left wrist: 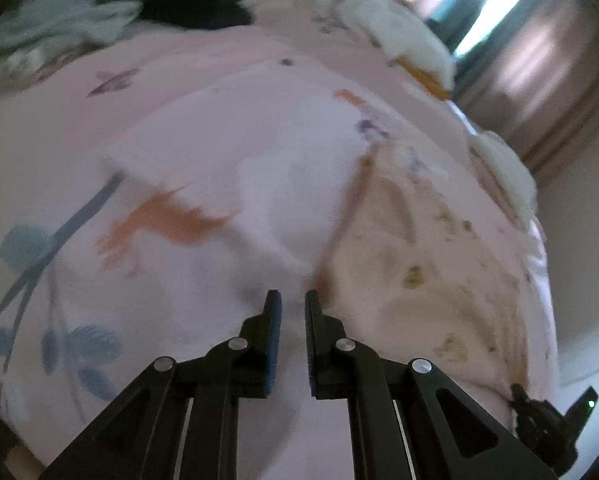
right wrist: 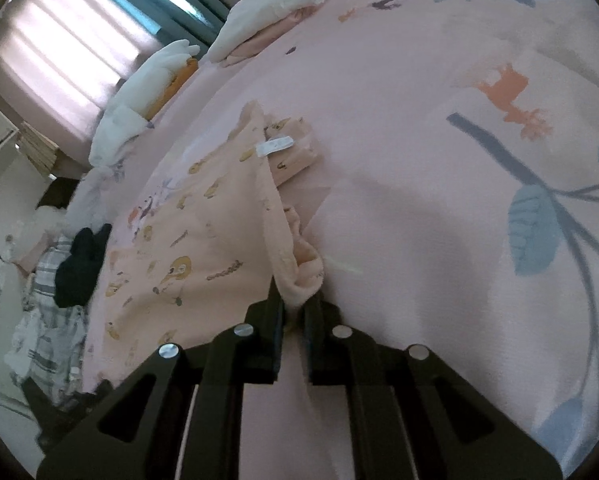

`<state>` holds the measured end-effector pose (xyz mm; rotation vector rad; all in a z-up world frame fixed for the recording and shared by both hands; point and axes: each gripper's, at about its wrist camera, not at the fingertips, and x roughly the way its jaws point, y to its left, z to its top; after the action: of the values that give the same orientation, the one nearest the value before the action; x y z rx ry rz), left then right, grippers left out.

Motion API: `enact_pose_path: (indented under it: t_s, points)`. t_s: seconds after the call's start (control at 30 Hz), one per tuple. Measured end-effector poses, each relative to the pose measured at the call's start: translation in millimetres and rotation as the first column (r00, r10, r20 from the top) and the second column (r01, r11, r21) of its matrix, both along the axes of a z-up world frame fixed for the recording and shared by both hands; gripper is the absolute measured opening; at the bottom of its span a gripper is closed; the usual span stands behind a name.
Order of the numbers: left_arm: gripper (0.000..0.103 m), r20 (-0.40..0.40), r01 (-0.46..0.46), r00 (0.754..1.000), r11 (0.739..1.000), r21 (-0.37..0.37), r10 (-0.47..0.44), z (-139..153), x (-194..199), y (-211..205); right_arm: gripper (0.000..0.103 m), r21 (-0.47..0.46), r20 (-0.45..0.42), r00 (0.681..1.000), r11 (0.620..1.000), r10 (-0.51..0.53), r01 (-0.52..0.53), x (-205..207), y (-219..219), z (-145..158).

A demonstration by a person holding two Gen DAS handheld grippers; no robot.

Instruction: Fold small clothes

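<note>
Right gripper [right wrist: 296, 300] is shown closed on a bunched edge of the peach printed garment [right wrist: 203, 224], a fold of cloth being pinched between its two pads, while the left gripper [left wrist: 292, 300] is seen with its jaws only narrowly parted and nothing held, poised above the pink floral bedsheet [left wrist: 179, 152]. Relative to the white care label [right wrist: 274, 146], which marks the garment's far end, the pinched edge lies at the near end, so that the long axis is taken to run straight away from the right gripper along the raised fold. The flat body of the garment is spread to the left of the label, toward the dark cloth [right wrist: 81, 268] and the striped pile. In the left wrist view the garment [left wrist: 415, 264] is seen just right of the left gripper's tips, with the right gripper [left wrist: 539, 416] at its near corner; contact between left tips and cloth cannot be judged through the blur. The coming move is judged to be a carry of the held edge toward the label, the free corner being nearer the left gripper
</note>
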<state>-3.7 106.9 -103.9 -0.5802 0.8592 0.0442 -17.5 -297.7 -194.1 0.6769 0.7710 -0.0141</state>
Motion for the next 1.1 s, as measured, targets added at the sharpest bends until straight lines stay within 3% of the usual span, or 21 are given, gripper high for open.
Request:
enact_pose_path:
  t_s: [0.1,0.17,0.23,0.3,0.37,0.43,0.6,0.7,0.77,0.9,1.0,1.1]
  points:
    - [0.008,0.011,0.041,0.999,0.997,0.069,-0.042,10.3,12.5,-17.5,0.011,-0.015,-0.020,1.000,1.000,-0.021,0.020,-3.4,-2.1,4.8]
    - [0.018,0.033,0.078,0.996,0.991,0.106,-0.082,16.1,21.7,-32.2,0.018,-0.086,-0.033,0.997,0.994,-0.071,0.068,-8.4,-4.7,12.6]
    - [0.045,0.051,0.128,0.990,0.989,0.079,-0.132,15.9,27.9,-42.1,0.020,-0.177,-0.051,0.989,0.976,-0.138,0.127,-13.9,-7.6,19.3]
    - [0.048,0.101,0.139,0.985,0.989,0.042,-0.142,13.9,25.7,-43.7,0.026,-0.187,-0.047,0.983,0.968,-0.177,0.166,-23.2,-13.7,25.8]
    - [0.050,0.168,0.113,0.979,0.993,0.020,-0.115,9.4,19.3,-42.4,0.054,-0.104,-0.027,0.988,0.983,-0.153,0.150,-29.1,-18.2,27.3]
    - [0.051,0.169,0.114,0.978,0.993,0.036,-0.119,5.6,20.9,-42.3,0.072,-0.010,-0.006,0.993,0.993,-0.118,0.118,-33.8,-17.5,28.2]
    - [0.058,0.207,0.129,0.969,0.991,0.045,-0.135,2.3,18.8,-38.9,0.078,0.127,0.050,0.998,0.991,-0.047,0.040,-31.7,10.9,27.6]
    - [0.063,0.208,0.124,0.972,0.990,-0.070,-0.107,-7.2,25.2,-29.8,0.079,0.214,0.063,0.998,0.977,0.011,-0.024,-15.7,33.6,16.3]
    - [0.063,0.184,0.105,0.979,0.990,-0.096,-0.086,-13.9,29.3,-25.7,0.079,0.239,0.036,0.999,0.971,-0.003,-0.006,-5.5,43.0,5.3]
    - [0.063,0.169,0.072,0.985,0.975,-0.211,-0.037,-21.8,30.4,-13.0,0.083,0.210,0.073,0.994,0.976,-0.080,0.063,5.7,51.6,5.2]
    - [0.063,0.160,0.081,0.986,0.978,-0.194,-0.050,-20.4,31.7,-16.7,0.089,0.257,0.105,0.984,0.960,-0.143,0.112,13.7,47.4,3.6]
    - [0.064,0.163,0.088,0.984,0.989,-0.116,-0.068,-17.1,31.1,-28.2,0.090,0.279,0.125,0.974,0.948,-0.191,0.150,24.3,45.9,5.7]
